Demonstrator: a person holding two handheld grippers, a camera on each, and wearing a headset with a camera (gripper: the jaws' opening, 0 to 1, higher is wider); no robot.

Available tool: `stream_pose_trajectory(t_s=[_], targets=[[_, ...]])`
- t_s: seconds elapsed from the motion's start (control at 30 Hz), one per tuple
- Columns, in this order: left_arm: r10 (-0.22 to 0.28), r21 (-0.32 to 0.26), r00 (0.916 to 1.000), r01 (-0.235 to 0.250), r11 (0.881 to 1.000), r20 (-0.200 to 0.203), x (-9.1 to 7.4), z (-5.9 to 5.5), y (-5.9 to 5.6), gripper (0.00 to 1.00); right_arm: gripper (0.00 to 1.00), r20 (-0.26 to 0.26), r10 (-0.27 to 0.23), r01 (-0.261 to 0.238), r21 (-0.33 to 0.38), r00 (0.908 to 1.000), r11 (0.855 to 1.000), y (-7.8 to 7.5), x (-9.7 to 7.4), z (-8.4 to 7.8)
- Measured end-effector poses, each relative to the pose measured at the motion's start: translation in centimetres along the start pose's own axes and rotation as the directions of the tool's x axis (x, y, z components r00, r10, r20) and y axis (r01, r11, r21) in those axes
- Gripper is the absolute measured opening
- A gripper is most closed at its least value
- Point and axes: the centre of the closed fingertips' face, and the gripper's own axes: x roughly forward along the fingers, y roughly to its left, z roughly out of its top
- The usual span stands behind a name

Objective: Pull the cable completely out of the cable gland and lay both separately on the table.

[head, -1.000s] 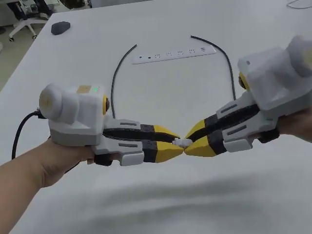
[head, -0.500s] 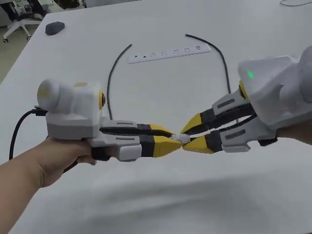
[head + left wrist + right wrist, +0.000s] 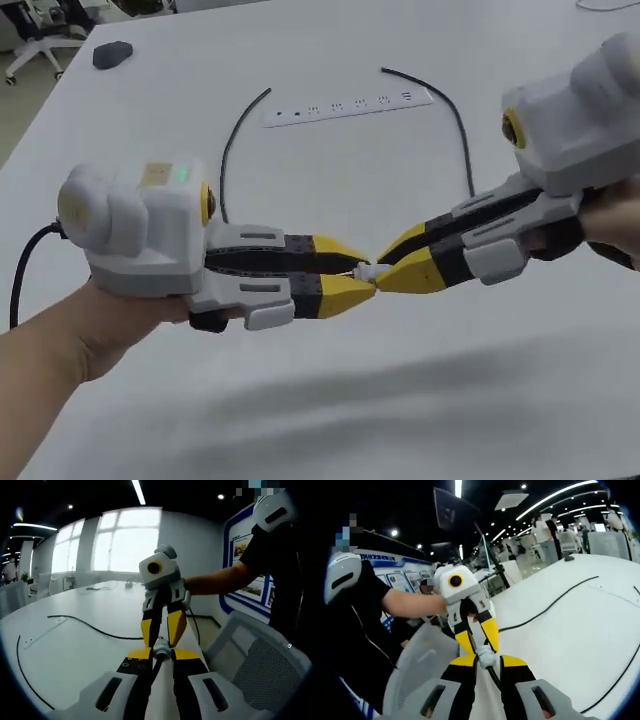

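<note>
We see a wide white table (image 3: 300, 400), a wheeled office chair (image 3: 45, 45) past its far corner, bright windows (image 3: 125, 540) along one wall, strip lights (image 3: 555, 500) overhead and a grey mesh chair (image 3: 265, 655) nearby.

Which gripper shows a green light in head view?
The left gripper: a green light glows on its housing top; the right gripper's housing looks plain white.

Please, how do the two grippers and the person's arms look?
The left gripper and right gripper match: pale grey-white bodies, black jaw arms, pointed yellow tips. A black lead leaves the left gripper's rear. The forearms are bare; a black short sleeve shows in the gripper views.
</note>
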Motion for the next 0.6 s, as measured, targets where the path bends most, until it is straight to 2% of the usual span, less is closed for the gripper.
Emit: stream_pose_trajectory(t_s=[0.03, 0.1, 0.33, 0.4, 0.47, 0.53, 0.57, 0.6], targets=[[0.000, 0.003, 1.0000, 0.000, 1.000, -0.001, -0.06, 0.06, 0.11, 0.15, 0.13, -0.001, 0.015, -0.015, 0.026, 0.9999, 1.000, 0.26, 0.02, -0.06], [0.002, 0.009, 1.0000, -0.002, 1.000, -0.001, -0.11, 0.13, 0.28, 0.15, 0.13, -0.001, 0.010, -0.010, 0.013, 0.9999, 1.000, -0.37, -0.07, 0.03], [-0.009, 0.013, 0.9999, 0.009, 1.000, -0.010, -0.15, -0.20, 0.37, 0.15, 0.08, -0.031, 0.024, -0.024, 0.001, 0.9992, 1.000, 0.31, 0.12, -0.65], [-0.009, 0.003, 0.9999, 0.009, 1.000, -0.009, -0.16, -0.23, 0.46, 0.15, 0.08, -0.026, 0.014, -0.015, -0.040, 0.9996, 0.999, 0.37, 0.06, -0.61], [-0.006, -0.021, 1.0000, 0.006, 1.000, -0.005, -0.20, -0.23, 0.67, 0.15, 0.08, -0.021, -0.013, 0.010, -0.118, 0.9997, 0.993, 0.30, 0.11, -0.42], [0.000, -0.063, 1.0000, 0.000, 0.998, -0.002, -0.19, -0.28, 0.88, 0.15, 0.07, -0.018, -0.039, 0.035, -0.191, 0.9991, 0.981, 0.37, 0.21, -0.36], [0.003, -0.092, 1.0000, -0.003, 0.996, -0.002, -0.19, -0.31, 0.97, 0.15, 0.07, -0.008, -0.047, 0.044, -0.259, 0.9988, 0.965, 0.49, 0.23, -0.28], [0.005, -0.109, 1.0000, -0.005, 0.994, 0.000, -0.23, -0.25, 1.04, 0.15, 0.07, 0.004, -0.055, 0.054, -0.294, 0.9985, 0.954, 0.56, 0.28, -0.18]])
